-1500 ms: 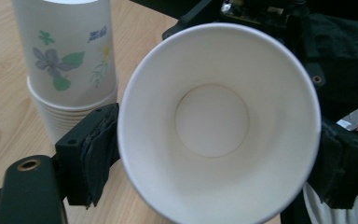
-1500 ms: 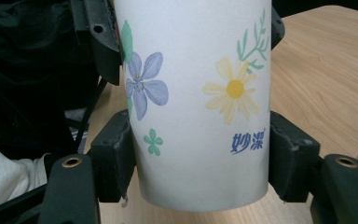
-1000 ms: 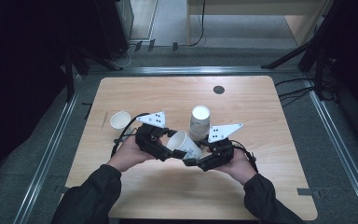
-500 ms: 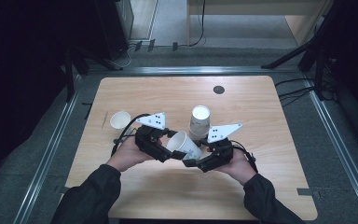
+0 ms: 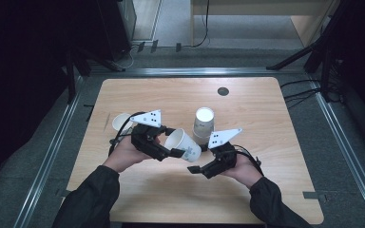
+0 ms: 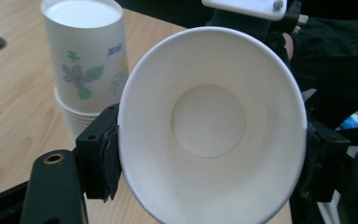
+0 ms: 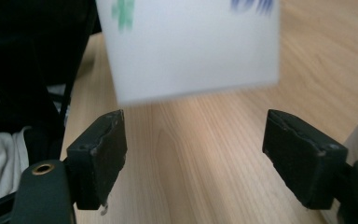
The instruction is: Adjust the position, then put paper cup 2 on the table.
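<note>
- Cup (image 5: pixel 183 144): held sideways above table (image 5: pixel 275 123), squeezed at rim by left gripper (image 5: pixel 171 153) fingers.
- Right gripper (image 5: pixel 195 169): fingers just opened wide, off cup's base, nothing held.
- Cup stack (image 5: pixel 203 124) just behind.

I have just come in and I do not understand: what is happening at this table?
A person works with two handheld grippers. The left gripper holds a white paper cup on its side, pinched at the rim. The right gripper has just opened, and nothing is between its jaws. A stack of upside-down flower-printed paper cups and another white paper cup stand on the wooden table.
</note>
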`<state>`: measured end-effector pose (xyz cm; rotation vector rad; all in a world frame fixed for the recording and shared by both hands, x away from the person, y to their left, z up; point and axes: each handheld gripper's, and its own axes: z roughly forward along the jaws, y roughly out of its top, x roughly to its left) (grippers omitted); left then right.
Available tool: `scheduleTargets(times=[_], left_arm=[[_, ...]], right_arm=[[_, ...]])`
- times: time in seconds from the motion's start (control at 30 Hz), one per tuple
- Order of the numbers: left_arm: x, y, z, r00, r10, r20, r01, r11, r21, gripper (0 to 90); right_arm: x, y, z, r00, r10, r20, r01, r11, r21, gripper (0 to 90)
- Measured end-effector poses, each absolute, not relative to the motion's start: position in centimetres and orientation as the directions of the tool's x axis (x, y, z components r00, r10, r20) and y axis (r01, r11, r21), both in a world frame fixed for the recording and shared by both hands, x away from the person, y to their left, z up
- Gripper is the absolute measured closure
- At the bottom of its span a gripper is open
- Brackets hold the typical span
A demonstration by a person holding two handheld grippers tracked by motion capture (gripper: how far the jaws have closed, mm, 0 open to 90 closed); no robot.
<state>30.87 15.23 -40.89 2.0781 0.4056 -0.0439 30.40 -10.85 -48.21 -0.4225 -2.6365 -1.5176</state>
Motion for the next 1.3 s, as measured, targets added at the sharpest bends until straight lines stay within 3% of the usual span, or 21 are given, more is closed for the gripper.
scheduleTargets(times=[0.27,0.5,0.77,1.3], left_arm=[[31.0,16.8,-40.3,0.942,0.273,-0.198,0.308,-0.462,0.832,23.8],[31.0,18.0,-40.4,0.937,0.304,-0.173,0.31,-0.492,0.814,23.8],[31.0,18.9,-41.0,0.937,0.32,-0.139,0.305,-0.557,0.772,23.8],[30.9,21.6,-41.9,0.919,0.376,-0.119,0.344,-0.618,0.707,23.7]], right_arm=[[30.3,-11.2,-48.2,-0.956,0.231,0.178,0.271,0.474,0.838,21.3],[30.6,-12.7,-47.8,-0.92,0.37,0.129,0.302,0.461,0.834,21.6],[29.7,-14.9,-47.5,-0.902,0.425,0.075,0.292,0.472,0.832,21.4],[30.1,-17.7,-47.9,-0.863,0.486,0.142,0.378,0.433,0.818,21.6]])
